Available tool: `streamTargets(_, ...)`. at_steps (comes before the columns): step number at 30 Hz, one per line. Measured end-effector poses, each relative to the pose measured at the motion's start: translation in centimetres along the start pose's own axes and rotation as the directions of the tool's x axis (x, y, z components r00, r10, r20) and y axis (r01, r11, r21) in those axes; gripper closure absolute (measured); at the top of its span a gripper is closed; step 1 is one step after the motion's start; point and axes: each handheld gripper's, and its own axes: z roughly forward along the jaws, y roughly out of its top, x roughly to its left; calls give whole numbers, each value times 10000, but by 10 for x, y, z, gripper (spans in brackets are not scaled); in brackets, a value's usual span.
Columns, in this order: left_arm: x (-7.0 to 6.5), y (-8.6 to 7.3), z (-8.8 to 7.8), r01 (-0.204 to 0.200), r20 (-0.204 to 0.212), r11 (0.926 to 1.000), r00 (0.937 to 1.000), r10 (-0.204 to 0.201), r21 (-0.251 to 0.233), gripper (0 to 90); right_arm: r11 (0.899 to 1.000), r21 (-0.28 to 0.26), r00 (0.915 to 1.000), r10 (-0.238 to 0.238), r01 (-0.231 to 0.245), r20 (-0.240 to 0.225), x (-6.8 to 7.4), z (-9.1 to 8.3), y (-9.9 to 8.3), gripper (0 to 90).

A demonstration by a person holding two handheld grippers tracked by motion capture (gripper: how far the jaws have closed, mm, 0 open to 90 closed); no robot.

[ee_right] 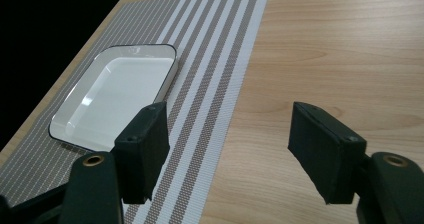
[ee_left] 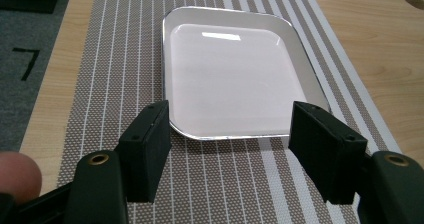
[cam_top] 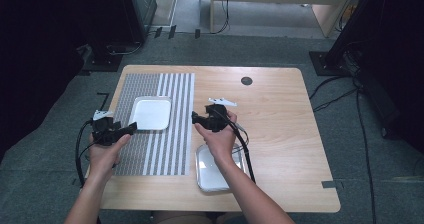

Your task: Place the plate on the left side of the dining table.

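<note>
A white square tray (cam_top: pixel 150 113) lies on a grey-and-white striped placemat (cam_top: pixel 172 139) on the left half of the wooden table. My left gripper (cam_top: pixel 129 129) is held at the mat's left edge, open, pointing at this tray. In the left gripper view the tray (ee_left: pixel 235 79) lies just beyond the open gripper (ee_left: pixel 230 134), its near rim level with the jaws. A second white tray (cam_top: pixel 211 171) sits near the table's front edge, partly under the right forearm. My right gripper (cam_top: pixel 196 117) hovers open at the mat's right edge; its view shows the first tray (ee_right: pixel 115 91) ahead to the left.
A dark round grommet (cam_top: pixel 246 81) is set in the tabletop (cam_top: pixel 280 124) at the back. Cables (cam_top: pixel 360 114) run over the grey floor to the right. Black equipment (cam_top: pixel 120 19) stands beyond the table's back left corner, and a pale desk (cam_top: pixel 280 4) farther back.
</note>
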Motion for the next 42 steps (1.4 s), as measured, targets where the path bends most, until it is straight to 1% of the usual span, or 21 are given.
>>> streamTargets(4,-1,-3,-5,-23,93,10000,10000,23,8,331,10000,-55,10000,-13,13,-50,-7,-9,0,293)
streamTargets(5,-2,-5,-9,-14,182,10000,9998,14,-26,328,10000,-61,10000,40,-40,-41,-13,-17,0,284)
streamTargets(9,-4,-8,-20,31,317,9997,9995,-23,-251,315,9997,-225,10000,-7,5,-93,-26,-31,-2,271)
streamTargets(12,-6,-13,-27,93,553,9991,9984,-70,-420,298,9990,-371,9992,-252,240,-318,-37,-44,-5,233)
streamTargets(13,-6,-13,-27,93,553,9991,9984,-70,-420,288,9990,-371,9992,-252,240,-318,-37,-44,-5,233)
streamTargets(14,-8,-18,-31,85,656,9987,9978,-51,-512,275,9979,-589,9989,-278,256,-382,-44,-54,-7,227)
streamTargets(15,-8,-18,-31,85,656,9987,9978,-51,-512,267,9979,-589,9989,-278,256,-382,-44,-54,-7,227)
streamTargets(17,-9,-24,-36,111,801,9978,9968,-58,-649,252,9966,-708,9988,-430,412,-237,-52,-66,-8,223)
streamTargets(20,-9,-28,-40,90,938,9970,9956,-17,-769,241,9965,-724,9986,-445,425,-269,-58,-73,-8,211)
streamTargets(24,-13,-35,-47,-205,740,9943,9969,283,-1046,203,9949,-730,9975,-703,702,9,-71,-89,-13,209)
streamTargets(25,-13,-35,-47,-205,740,9943,9969,283,-1046,202,9949,-730,9975,-703,702,9,-71,-89,-13,209)
streamTargets(26,-14,-38,-49,-252,738,9941,9967,331,-1058,194,9950,-734,9977,-674,677,64,-77,-95,-16,206)
streamTargets(31,-14,-46,-53,-333,626,9933,9972,404,-1103,191,9951,-727,9976,-648,665,260,-88,-106,-23,207)
streamTargets(32,-14,-51,-55,-416,531,9926,9974,480,-1142,190,9948,-629,9962,-770,795,410,-96,-112,-29,208)
streamTargets(33,-14,-51,-55,-416,531,9926,9974,480,-1142,189,9948,-629,9962,-770,795,410,-96,-112,-29,208)
streamTargets(34,-15,-58,-56,-540,474,9915,9971,599,-1187,187,9956,-521,9958,-755,782,513,-103,-117,-34,210)
streamTargets(37,-13,-66,-56,-507,492,9916,9972,569,-1186,186,9961,-462,9950,-721,753,689,-114,-124,-41,211)
streamTargets(38,-13,-66,-56,-507,492,9916,9972,569,-1186,186,9961,-462,9950,-721,753,689,-114,-124,-41,211)
streamTargets(39,-11,-71,-56,-443,446,9924,9978,497,-1148,186,9966,-481,9947,-628,668,818,-121,-129,-46,213)
streamTargets(41,-9,-73,-56,-420,435,9930,9979,471,-1107,186,9968,-529,9942,-540,591,932,-128,-134,-50,215)
streamTargets(42,-7,-77,-55,-407,319,9939,9985,442,-1028,186,9969,-551,9940,-509,564,969,-131,-137,-52,215)
